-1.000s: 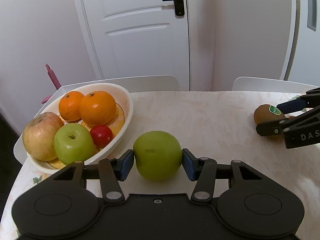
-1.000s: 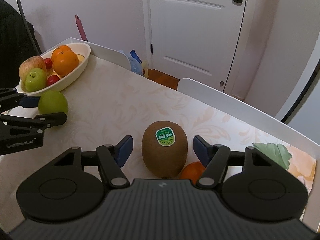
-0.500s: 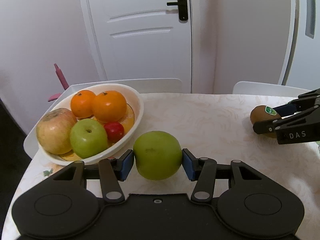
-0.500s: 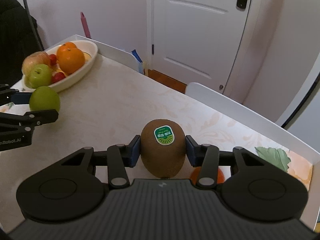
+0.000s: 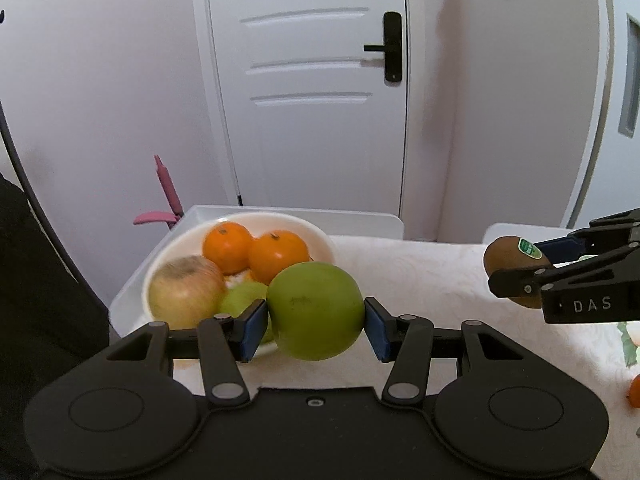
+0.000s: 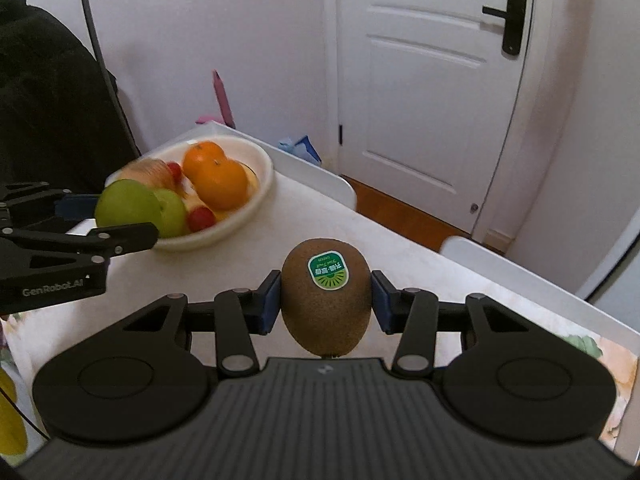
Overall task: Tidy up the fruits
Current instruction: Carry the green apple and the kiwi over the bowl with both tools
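My left gripper (image 5: 315,330) is shut on a green apple (image 5: 316,310), held above the table just in front of the white bowl (image 5: 320,236). The bowl holds two oranges (image 5: 276,254), a pale red apple (image 5: 186,296), another green apple (image 5: 240,296) and small red fruits (image 6: 200,218). My right gripper (image 6: 325,308) is shut on a brown kiwi (image 6: 326,300) with a green sticker, lifted off the table. In the left wrist view the right gripper (image 5: 520,276) hangs at the right with the kiwi (image 5: 508,262). In the right wrist view the left gripper (image 6: 108,220) holds its apple (image 6: 126,208) at the bowl's (image 6: 260,192) near rim.
A floral cloth covers the table (image 5: 440,280). A small orange fruit (image 5: 634,390) lies at its right edge. White chair backs (image 6: 312,172) stand behind the table, and a white door (image 5: 312,80) beyond. A person's dark clothing (image 6: 44,100) is at the left.
The right gripper closed on the kiwi and lifted it. Both grippers rose off the table; the left one carried the green apple toward the bowl.
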Available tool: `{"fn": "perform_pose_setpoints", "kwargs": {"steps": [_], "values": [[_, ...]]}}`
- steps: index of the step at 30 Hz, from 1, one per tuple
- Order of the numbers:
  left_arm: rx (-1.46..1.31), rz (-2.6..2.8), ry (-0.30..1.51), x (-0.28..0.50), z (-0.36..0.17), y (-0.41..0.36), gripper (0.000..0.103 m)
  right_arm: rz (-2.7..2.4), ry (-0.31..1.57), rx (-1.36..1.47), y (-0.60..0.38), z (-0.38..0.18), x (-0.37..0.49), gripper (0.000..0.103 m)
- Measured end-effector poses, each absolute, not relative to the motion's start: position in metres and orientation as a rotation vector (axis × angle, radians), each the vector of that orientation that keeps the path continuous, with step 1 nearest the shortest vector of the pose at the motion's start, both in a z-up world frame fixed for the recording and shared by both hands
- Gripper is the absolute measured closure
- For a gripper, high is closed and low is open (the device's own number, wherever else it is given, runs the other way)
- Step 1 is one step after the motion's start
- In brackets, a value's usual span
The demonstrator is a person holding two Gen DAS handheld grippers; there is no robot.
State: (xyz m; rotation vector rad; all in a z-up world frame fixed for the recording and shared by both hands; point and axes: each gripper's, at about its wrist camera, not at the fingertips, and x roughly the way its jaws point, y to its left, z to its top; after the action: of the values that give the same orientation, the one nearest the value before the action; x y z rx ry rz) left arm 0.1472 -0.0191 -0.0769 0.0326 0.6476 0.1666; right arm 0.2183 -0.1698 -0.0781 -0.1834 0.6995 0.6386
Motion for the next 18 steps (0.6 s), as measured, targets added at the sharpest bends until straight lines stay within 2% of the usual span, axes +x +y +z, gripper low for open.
{"fn": "perform_pose_setpoints", "kwargs": {"steps": [10, 18], "values": [[0.034, 0.123, 0.630, 0.155, -0.045, 0.039, 0.047, 0.614, 0.705, -0.120, -0.111, -0.051, 0.215, 0.042], [0.043, 0.077, 0.632, 0.180, -0.044, 0.090, 0.047, 0.564, 0.716, -0.088, -0.066, -0.046, 0.223, 0.042]]}}
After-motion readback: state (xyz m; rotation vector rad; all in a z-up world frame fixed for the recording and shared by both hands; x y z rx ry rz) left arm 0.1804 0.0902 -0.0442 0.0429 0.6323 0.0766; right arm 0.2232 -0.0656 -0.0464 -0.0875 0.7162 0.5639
